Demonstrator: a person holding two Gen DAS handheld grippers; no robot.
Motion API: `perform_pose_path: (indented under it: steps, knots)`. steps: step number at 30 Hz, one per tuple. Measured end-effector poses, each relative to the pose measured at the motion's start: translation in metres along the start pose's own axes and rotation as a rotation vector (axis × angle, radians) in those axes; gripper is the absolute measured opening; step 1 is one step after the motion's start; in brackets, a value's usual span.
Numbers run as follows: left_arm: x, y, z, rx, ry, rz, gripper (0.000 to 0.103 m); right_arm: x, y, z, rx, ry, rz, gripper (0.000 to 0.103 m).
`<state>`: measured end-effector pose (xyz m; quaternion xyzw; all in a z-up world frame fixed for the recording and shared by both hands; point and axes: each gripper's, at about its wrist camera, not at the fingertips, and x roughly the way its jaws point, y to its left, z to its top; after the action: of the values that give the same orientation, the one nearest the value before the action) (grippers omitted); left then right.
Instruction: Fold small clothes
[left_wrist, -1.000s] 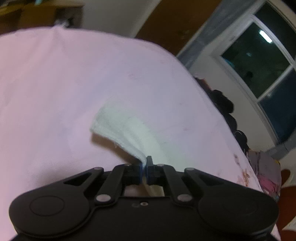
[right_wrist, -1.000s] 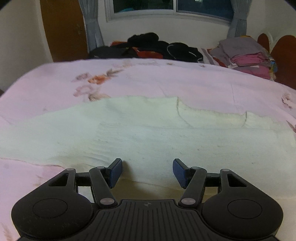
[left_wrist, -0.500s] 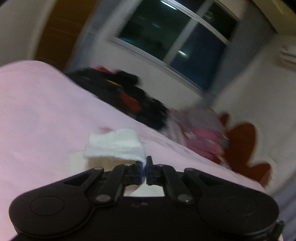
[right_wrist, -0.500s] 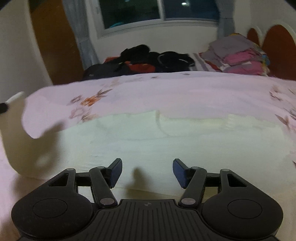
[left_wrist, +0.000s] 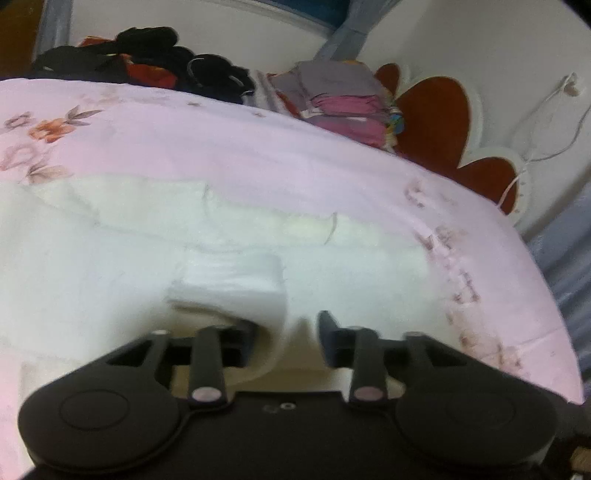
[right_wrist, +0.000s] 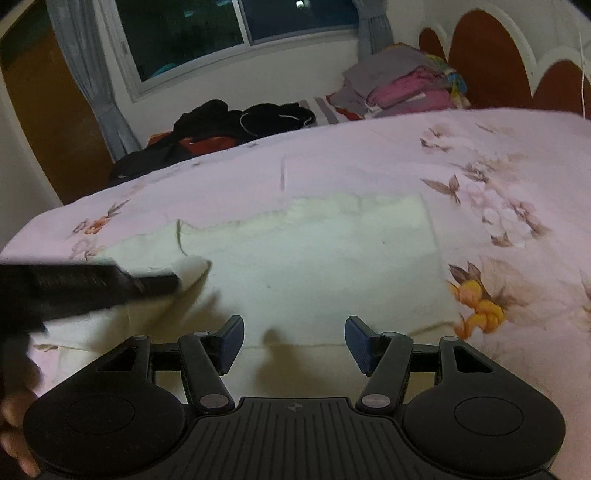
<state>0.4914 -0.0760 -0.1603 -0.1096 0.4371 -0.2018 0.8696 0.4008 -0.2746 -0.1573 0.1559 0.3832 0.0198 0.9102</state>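
Note:
A cream-white small garment (right_wrist: 332, 258) lies spread flat on the pink floral bedsheet (right_wrist: 369, 166). One folded-over corner (left_wrist: 229, 284) curls up in front of my left gripper (left_wrist: 288, 325). Its jaws are opening, the flap hangs against the left finger, and the pads no longer press on it. In the right wrist view the left gripper (right_wrist: 92, 288) reaches in from the left edge, with the white corner (right_wrist: 190, 269) at its tip. My right gripper (right_wrist: 293, 328) hovers open over the garment's near edge, nothing between its fingers.
A heap of dark clothes (right_wrist: 240, 122) and a stack of folded grey and pink clothes (right_wrist: 402, 85) lie at the bed's far side. A red-brown headboard (left_wrist: 436, 114) stands at the right. A person's hand (right_wrist: 14, 417) shows at the lower left.
My left gripper swept across with the corner pinched, laid it over the garment, and its jaws have parted. My right gripper drifted sideways and stayed open.

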Motion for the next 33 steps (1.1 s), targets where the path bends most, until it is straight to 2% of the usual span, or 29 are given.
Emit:
perform_pose_path:
  steps: [2, 5, 8, 11, 16, 20, 23, 24, 25, 26, 33]
  knots:
    - [-0.011, 0.0, -0.008, 0.033, -0.05, 0.037, 0.082, 0.0, 0.0, -0.001, 0.01, 0.004, 0.017, 0.061]
    - [-0.027, 0.008, -0.007, 0.076, -0.093, 0.069, 0.083, 0.004, 0.007, 0.001, -0.001, 0.009, 0.046, 0.06]
    - [-0.044, 0.025, -0.009, 0.055, -0.116, 0.121, 0.083, 0.008, 0.018, 0.001, -0.027, 0.017, 0.089, 0.06]
    - [-0.059, 0.045, -0.016, 0.037, -0.131, 0.212, 0.082, 0.012, 0.036, 0.0, -0.083, 0.022, 0.127, 0.061]
    - [-0.071, 0.087, -0.033, -0.025, -0.099, 0.33, 0.078, 0.022, 0.078, -0.01, -0.208, 0.032, 0.174, 0.06]
    - [-0.069, 0.099, -0.04, -0.033, -0.083, 0.368, 0.076, 0.037, 0.106, -0.02, -0.303, 0.019, 0.13, 0.06]
    - [-0.063, 0.102, -0.042, -0.014, -0.08, 0.394, 0.076, 0.052, 0.111, -0.019, -0.306, 0.02, 0.091, 0.06]
    - [-0.061, 0.102, -0.041, -0.004, -0.083, 0.402, 0.076, 0.055, 0.109, -0.017, -0.291, 0.018, 0.086, 0.057]
    - [-0.06, 0.103, -0.041, 0.005, -0.087, 0.41, 0.076, 0.056, 0.107, -0.014, -0.273, 0.012, 0.087, 0.045]
    - [-0.058, 0.103, -0.041, 0.012, -0.091, 0.417, 0.076, 0.056, 0.106, -0.011, -0.262, 0.013, 0.09, 0.009]
    - [-0.049, 0.102, -0.036, 0.032, -0.12, 0.444, 0.075, 0.028, 0.07, 0.02, -0.16, -0.083, 0.067, 0.008]
